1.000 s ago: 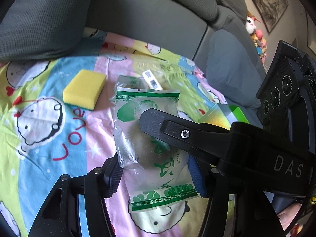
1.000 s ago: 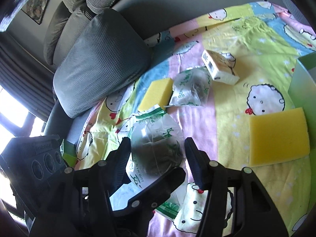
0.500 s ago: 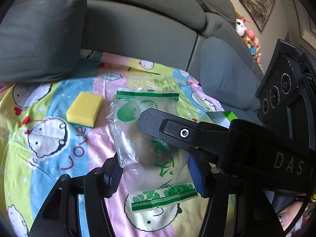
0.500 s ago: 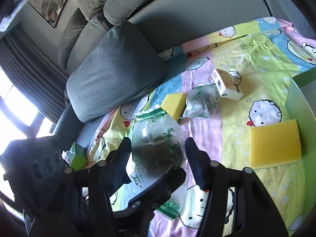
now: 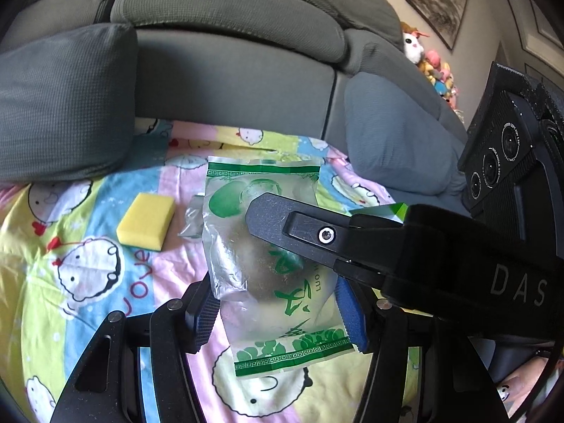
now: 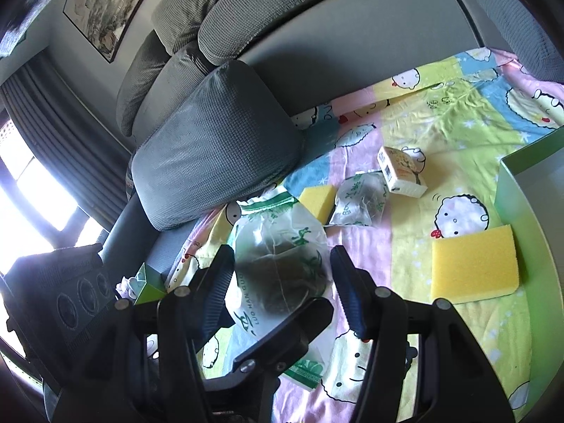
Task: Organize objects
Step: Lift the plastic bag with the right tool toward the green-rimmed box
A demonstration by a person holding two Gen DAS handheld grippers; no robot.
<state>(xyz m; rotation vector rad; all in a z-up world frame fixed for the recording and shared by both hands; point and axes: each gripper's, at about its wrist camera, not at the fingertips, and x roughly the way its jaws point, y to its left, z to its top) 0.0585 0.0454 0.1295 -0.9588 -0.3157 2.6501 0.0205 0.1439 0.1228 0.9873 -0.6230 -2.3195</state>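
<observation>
Both grippers are on one packet: the tea sachet [image 5: 271, 268] sits between the left gripper [image 5: 275, 306] pads and also between the right gripper [image 6: 282, 282] fingers, held off the cartoon blanket [image 5: 88, 282]. The left looks clamped on its lower half; the right's pads flank it, contact unclear, so I can't tell if it's gripping. Risk: slick film slips or tears if the two pull apart. Green box [image 6: 528, 190] lies to the right, a likely drop target. A second sachet [image 6: 359, 204], two yellow sponges [image 6: 476, 264] and a small carton [image 6: 402, 172] lie loose.
</observation>
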